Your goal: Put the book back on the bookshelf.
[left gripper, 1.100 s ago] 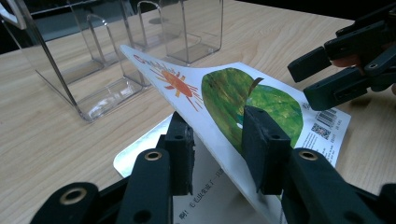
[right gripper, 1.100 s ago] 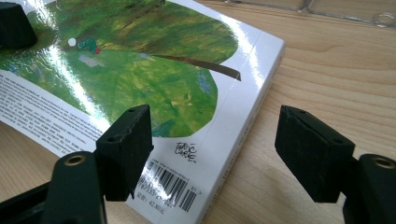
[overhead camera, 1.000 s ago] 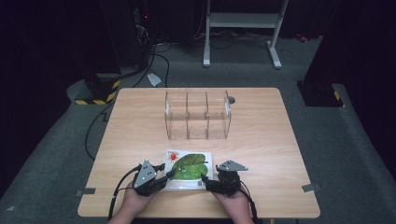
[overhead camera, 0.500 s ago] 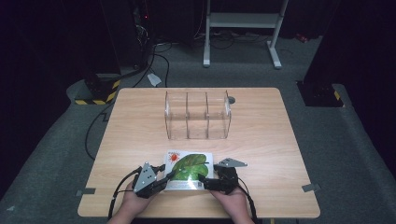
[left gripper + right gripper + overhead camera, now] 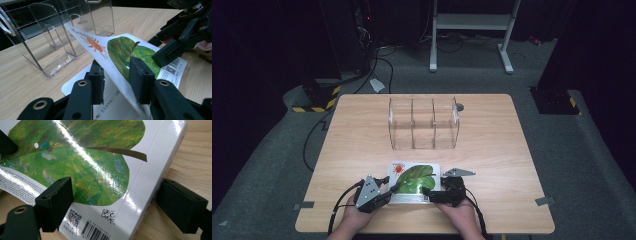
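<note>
We lifted the glossy white picture book's [image 5: 414, 181] green-leaf cover at the tabletop's near edge, left gripper [image 5: 117, 75] clamping it, right gripper [image 5: 115, 202] jaws just opening, astride the spine.

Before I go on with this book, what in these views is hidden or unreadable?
- Book pages under the lifted cover: left gripper view, cover and left gripper hide most.
- Barcode: right gripper view, cut by the bottom edge.
- Page text: left gripper view, too small.
- Organizer contents: high view, glare.

Overhead light falls evenly on my bench [image 5: 492, 150] while the room around stays nearly black. My book's glossy cover [image 5: 95, 170] throws white streaks of glare, and my nearest black jaws look soft and blurred.
</note>
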A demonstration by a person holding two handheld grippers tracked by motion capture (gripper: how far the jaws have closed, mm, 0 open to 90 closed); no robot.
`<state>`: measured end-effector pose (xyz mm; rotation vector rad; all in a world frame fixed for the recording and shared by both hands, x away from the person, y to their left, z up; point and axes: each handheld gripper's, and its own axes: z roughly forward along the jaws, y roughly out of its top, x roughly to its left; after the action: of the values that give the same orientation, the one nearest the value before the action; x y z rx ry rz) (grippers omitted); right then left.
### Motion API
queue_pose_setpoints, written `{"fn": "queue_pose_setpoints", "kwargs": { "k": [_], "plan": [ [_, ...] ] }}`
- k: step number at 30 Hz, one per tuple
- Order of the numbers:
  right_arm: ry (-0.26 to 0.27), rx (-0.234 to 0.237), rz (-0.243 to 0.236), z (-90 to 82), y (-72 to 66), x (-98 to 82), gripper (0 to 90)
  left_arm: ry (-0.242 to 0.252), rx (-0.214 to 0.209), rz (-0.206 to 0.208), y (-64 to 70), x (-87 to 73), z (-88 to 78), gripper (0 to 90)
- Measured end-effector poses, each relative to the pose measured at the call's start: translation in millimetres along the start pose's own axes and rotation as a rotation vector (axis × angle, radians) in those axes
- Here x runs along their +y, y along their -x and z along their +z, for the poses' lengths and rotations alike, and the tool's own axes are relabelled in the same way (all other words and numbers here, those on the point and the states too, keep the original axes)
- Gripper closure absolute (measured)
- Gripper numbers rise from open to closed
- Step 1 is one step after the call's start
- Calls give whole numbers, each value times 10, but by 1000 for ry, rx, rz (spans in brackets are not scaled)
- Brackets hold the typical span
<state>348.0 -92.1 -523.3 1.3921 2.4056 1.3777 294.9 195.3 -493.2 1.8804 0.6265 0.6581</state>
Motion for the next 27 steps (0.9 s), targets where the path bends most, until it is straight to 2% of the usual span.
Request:
{"fn": "queue_pose_setpoints", "kwargs": {
  "k": [12,18,27],
  "plan": [
    [65,-65,-19,-111,-46,2,288,-19,-13,-88,-56,9,13,677],
    [103,-99,-53,-160,-59,8,347,-31,-6,-146,-75,20,32,689],
    [162,-153,-78,-251,-91,10,431,-49,-3,-172,-87,-6,66,695]
  ]
}}
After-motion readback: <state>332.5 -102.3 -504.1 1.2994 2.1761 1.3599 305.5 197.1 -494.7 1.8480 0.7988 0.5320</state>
